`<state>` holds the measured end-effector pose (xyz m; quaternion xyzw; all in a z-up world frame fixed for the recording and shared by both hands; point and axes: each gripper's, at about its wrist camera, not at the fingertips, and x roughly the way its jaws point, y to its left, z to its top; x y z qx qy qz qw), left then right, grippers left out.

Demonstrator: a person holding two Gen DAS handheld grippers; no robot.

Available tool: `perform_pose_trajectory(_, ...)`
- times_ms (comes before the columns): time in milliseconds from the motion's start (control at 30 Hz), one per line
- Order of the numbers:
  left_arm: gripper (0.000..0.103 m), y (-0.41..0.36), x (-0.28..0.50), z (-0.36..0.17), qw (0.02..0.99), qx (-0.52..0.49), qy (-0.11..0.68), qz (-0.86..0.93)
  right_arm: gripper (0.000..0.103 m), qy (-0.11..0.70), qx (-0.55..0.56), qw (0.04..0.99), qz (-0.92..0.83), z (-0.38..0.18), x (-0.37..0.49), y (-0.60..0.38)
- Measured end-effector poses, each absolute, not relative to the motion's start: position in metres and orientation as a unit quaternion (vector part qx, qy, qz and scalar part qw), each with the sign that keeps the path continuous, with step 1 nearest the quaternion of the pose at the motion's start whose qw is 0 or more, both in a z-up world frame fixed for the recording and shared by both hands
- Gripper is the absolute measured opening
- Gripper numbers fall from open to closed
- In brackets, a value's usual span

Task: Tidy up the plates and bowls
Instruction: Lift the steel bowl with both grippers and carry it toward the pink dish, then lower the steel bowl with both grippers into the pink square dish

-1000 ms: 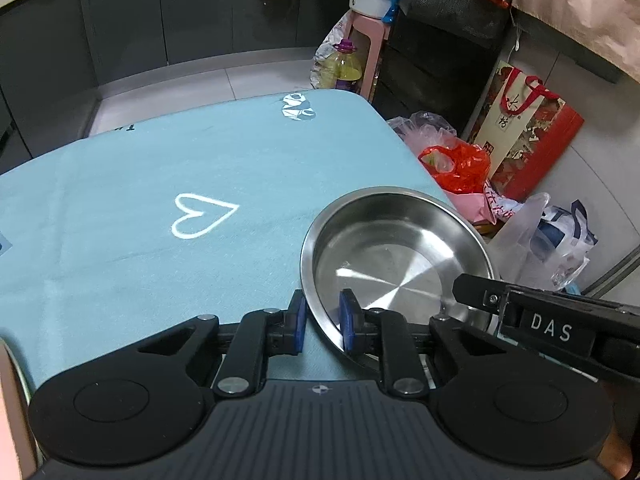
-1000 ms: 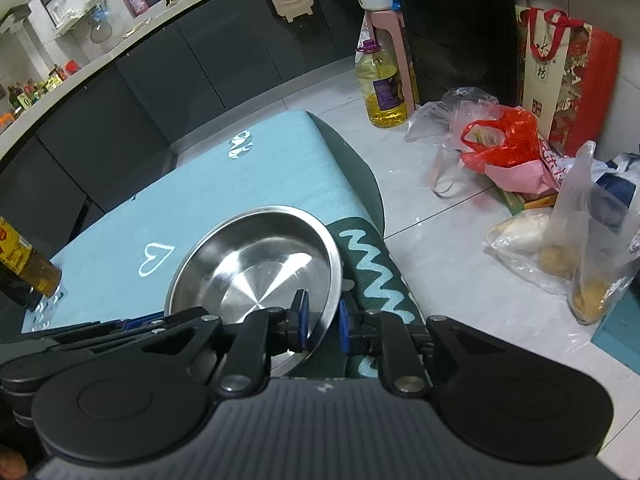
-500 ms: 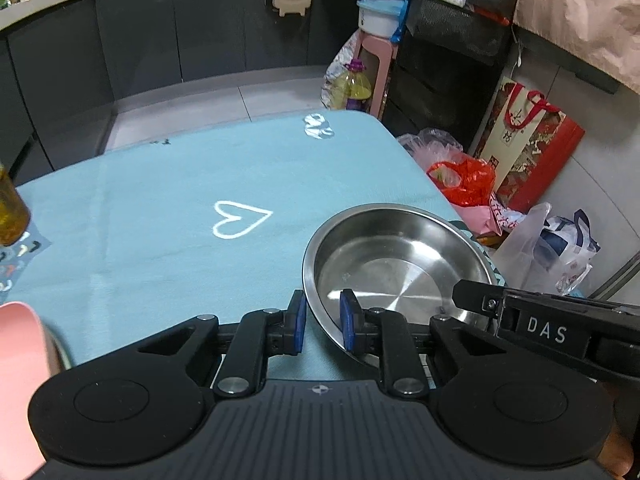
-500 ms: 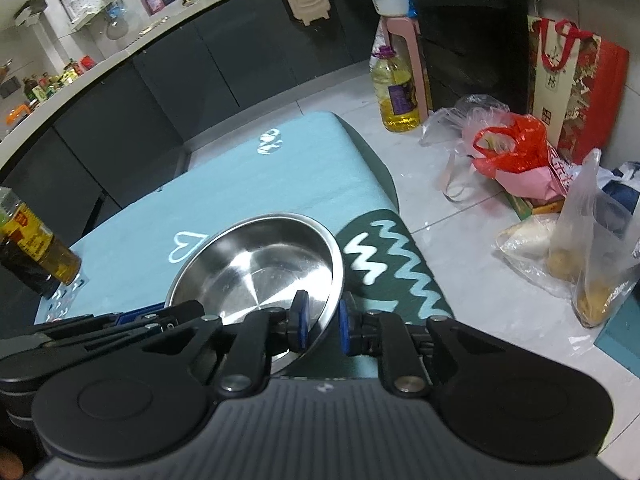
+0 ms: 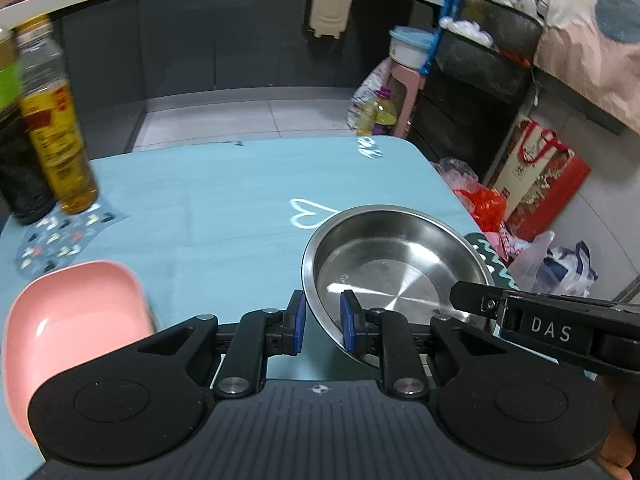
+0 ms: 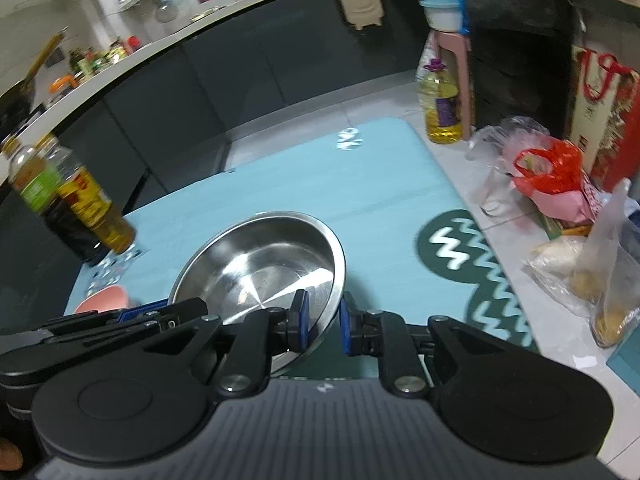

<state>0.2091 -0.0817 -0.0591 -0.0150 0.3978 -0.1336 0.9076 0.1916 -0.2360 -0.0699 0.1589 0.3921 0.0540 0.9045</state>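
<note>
Basically the bench (image 5: 224,200), w/ its light-blue cloth, carries everything; going big to small. One steel bowl (image 5: 394,264) is held just above the cloth near the bench's right edge, by both grippers at once: left gripper (image 5: 322,326) w/ jaws shut on the bowl's near-left rim, right gripper (image 6: 323,324) w/ jaws clamped on its near-right rim. Two opposite-ish pinches prob. keep a wide, slick, shallow dish level so it can't swing or slip from a single thin grip. Bowl looks empty, slightly tilted in the right wrist view. One pink dish (image 5: 76,320) sits at the near-left part of the bench, apart from the steel bowl; likely the spot to stack or group toward, tho that's a guess. Two bottles (image 5: 52,120) stand upright at the far-left edge, side by side, out of the carrying path. Count: 1 steel bowl, 1 pink dish, 2 bottles, 2 grippers.
</note>
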Motion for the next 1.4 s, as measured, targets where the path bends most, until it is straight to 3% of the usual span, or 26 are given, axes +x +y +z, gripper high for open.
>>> perform_pose_trajectory(767,0.020,0.071,0.159,-0.047,0.928,-0.086,0.361,-0.036,0.010,0.400,0.061,0.898,0.170,-0.050,0.198,-0.092)
perform_pose_trajectory(1400,0.020,0.102,0.161,-0.078,0.919,-0.095,0.383,-0.016,0.010,0.438,0.030,0.880,0.180,-0.070,0.204,-0.052)
